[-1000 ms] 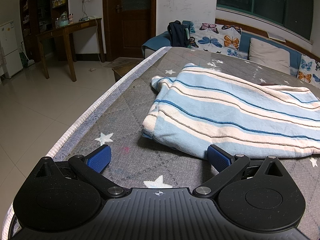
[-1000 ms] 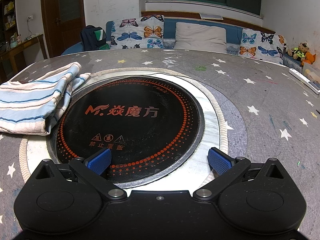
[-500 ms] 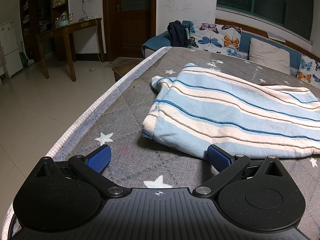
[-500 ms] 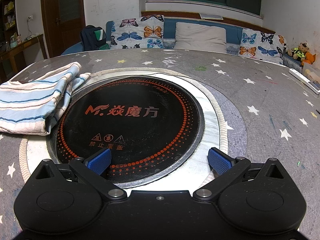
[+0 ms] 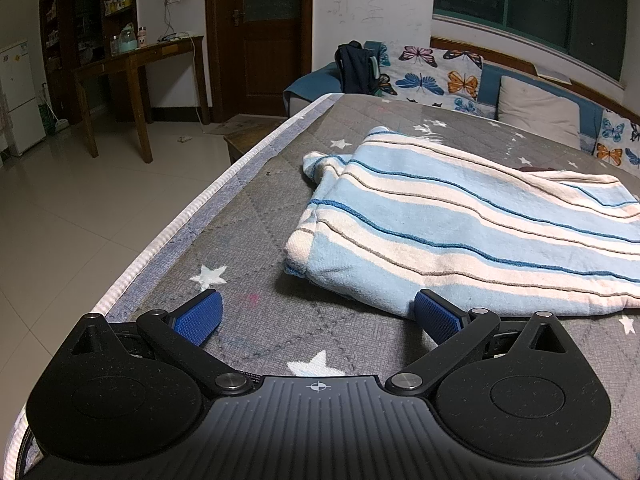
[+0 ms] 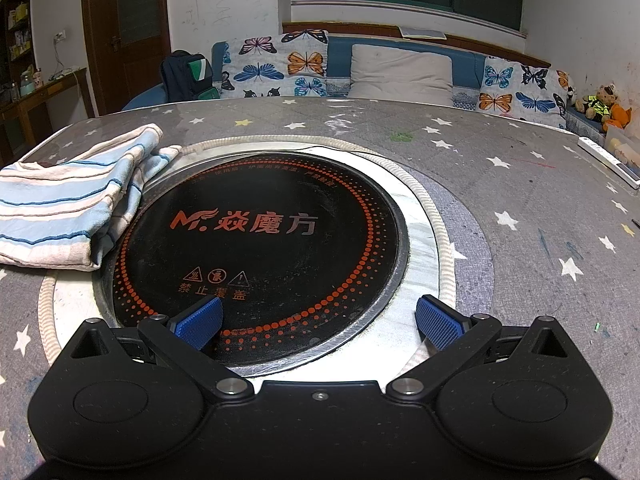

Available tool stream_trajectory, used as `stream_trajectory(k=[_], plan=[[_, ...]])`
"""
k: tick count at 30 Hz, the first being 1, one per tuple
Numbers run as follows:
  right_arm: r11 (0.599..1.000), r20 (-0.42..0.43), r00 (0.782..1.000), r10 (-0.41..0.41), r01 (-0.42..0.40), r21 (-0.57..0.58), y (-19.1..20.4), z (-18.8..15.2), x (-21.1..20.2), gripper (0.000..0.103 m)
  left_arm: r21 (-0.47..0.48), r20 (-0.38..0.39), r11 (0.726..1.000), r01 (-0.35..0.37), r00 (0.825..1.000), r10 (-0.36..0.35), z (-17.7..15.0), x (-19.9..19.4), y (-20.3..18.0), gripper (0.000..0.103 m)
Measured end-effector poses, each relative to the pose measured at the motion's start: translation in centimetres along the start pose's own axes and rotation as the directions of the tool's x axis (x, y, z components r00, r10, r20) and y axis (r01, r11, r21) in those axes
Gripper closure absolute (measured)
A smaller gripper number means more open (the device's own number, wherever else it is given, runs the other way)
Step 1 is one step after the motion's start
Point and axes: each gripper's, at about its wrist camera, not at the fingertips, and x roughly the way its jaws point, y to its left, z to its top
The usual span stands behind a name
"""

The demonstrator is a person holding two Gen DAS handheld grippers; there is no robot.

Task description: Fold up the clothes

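Both hand-held grippers sit low over a grey, star-printed tabletop, each with its blue-padded fingers spread wide and nothing between them; left hand-held gripper rests near the tabletop's pale piped edge, its right fingertip just beside the near hem of a folded garment, whether touching it cannot be told; the garment, striped in light blue and cream with thin dark-blue lines, lies flat on the tabletop, a small bunched corner poking out at its far left; beyond the edge, a tiled floor, a wooden side table and a dark door fill the room's left side; right hand-held gripper hovers over the near rim of a round black cooktop set into the tabletop's middle, printed with orange characters and a ring of orange dots; seen from this side, the folded garment lies left of the cooktop, its right edge overlapping the pale ring around the black disc; a sofa with butterfly-print cushions lines the far wall.
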Motion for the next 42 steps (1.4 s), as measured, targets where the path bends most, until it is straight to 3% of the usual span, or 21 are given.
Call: stream_trajectory(k=[4, 14, 22, 25, 42], plan=[[1.000, 0.000, 1.000, 0.000, 0.000, 0.000, 0.0, 0.0, 0.0, 0.000, -0.015, 0.014, 1.000, 0.008, 1.000, -0.007, -0.1, -0.6, -0.2, 0.000], [1.000, 0.000, 1.000, 0.000, 0.000, 0.000, 0.0, 0.0, 0.0, 0.000, -0.067, 0.082, 0.992, 0.109, 0.991, -0.103, -0.5, -5.2, -4.6, 0.000], [1.000, 0.000, 1.000, 0.000, 0.000, 0.000, 0.0, 0.0, 0.0, 0.000, -0.002, 0.065, 0.986, 0.167, 0.984, -0.166, -1.4, -5.9, -10.3, 0.000], [1.000, 0.000, 1.000, 0.000, 0.000, 0.000, 0.1, 0.0, 0.0, 0.000, -0.021, 0.043, 0.981, 0.190, 0.981, -0.189, -1.9, -5.6, -11.4, 0.000], [1.000, 0.000, 1.000, 0.000, 0.000, 0.000, 0.1, 0.0, 0.1, 0.000, -0.093, 0.027, 0.981, 0.172, 0.985, -0.170, -3.2, -4.1, -12.4, 0.000]])
